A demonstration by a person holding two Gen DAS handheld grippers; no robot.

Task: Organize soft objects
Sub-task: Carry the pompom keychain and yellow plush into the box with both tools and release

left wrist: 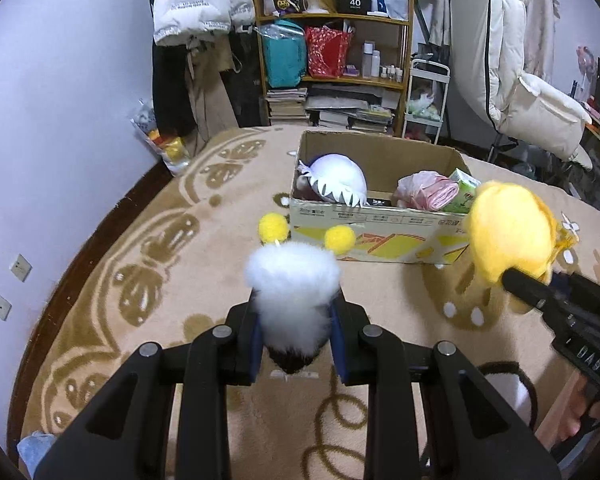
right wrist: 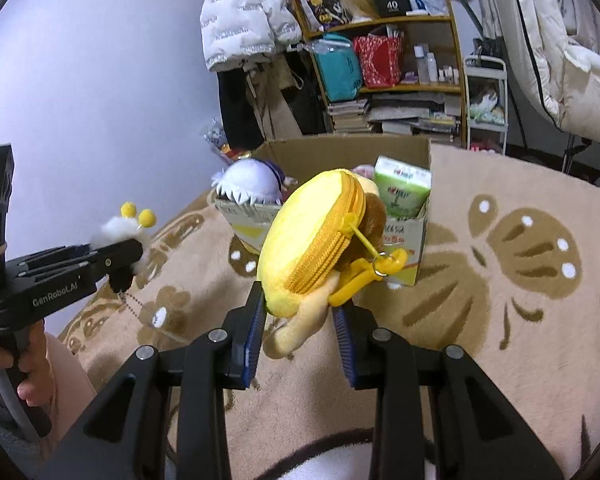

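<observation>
The left hand-held gripper (left wrist: 296, 320) is closed on a fluffy white toy (left wrist: 294, 280) with two yellow pompoms (left wrist: 274, 227) on top, its blue-padded fingers (left wrist: 256, 344) pressing the fur from both sides. A bead chain (right wrist: 134, 300) dangles under the toy. The right hand-held gripper (right wrist: 300, 312) clamps a round yellow plush pouch (right wrist: 308, 248) by its lower edge; the pouch has an orange zipper (right wrist: 332, 240) and a yellow clip (right wrist: 364, 276) hanging at its side. Both toys are held in the air above a beige patterned blanket (left wrist: 140, 272), short of an open cardboard box (left wrist: 380, 236) that sits on it. Inside the box lie a white plush with jagged teeth (left wrist: 336, 180), a pink plastic bag (left wrist: 428, 192) and a green packet (right wrist: 404, 188). Behind stands a cluttered shelf (left wrist: 332, 20).
</observation>
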